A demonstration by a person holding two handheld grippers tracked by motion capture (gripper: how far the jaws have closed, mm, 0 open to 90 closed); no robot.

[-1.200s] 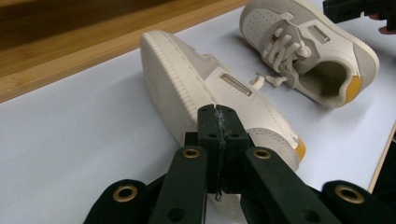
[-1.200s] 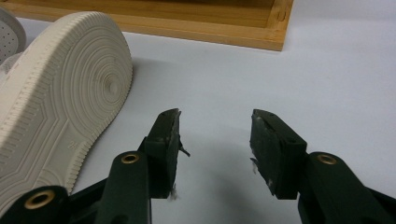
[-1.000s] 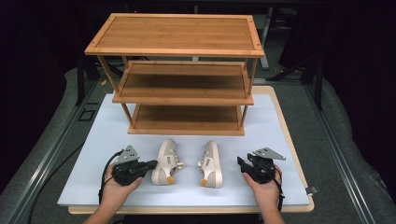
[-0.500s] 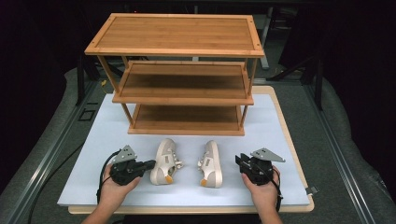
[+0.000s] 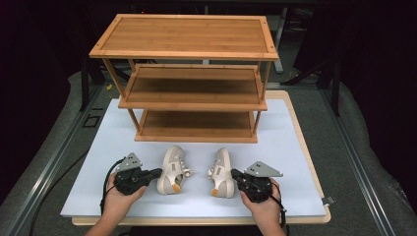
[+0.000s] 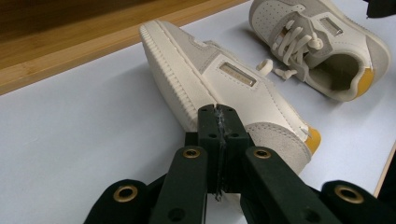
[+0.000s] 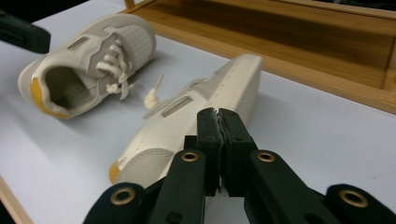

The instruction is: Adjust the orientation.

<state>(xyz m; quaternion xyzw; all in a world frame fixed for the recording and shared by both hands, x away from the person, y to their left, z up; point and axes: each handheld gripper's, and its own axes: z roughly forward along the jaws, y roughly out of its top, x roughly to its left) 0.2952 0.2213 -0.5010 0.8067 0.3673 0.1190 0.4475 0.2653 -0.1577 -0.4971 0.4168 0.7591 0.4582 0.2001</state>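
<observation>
We see two cream low-top sneakers with yellow heel tabs lying on their sides on the white mat (image 5: 295,147), near the three-tier bamboo shelf rack (image 5: 187,39) at the far side. The left sneaker (image 5: 170,169) lies just right of the left gripper (image 5: 156,172), whose jaws are pressed together with nothing between them. The right sneaker (image 5: 222,172) lies just left of the right gripper (image 5: 235,173); its jaws have just been closing and now meet, empty, beside the sneaker's sole.
</observation>
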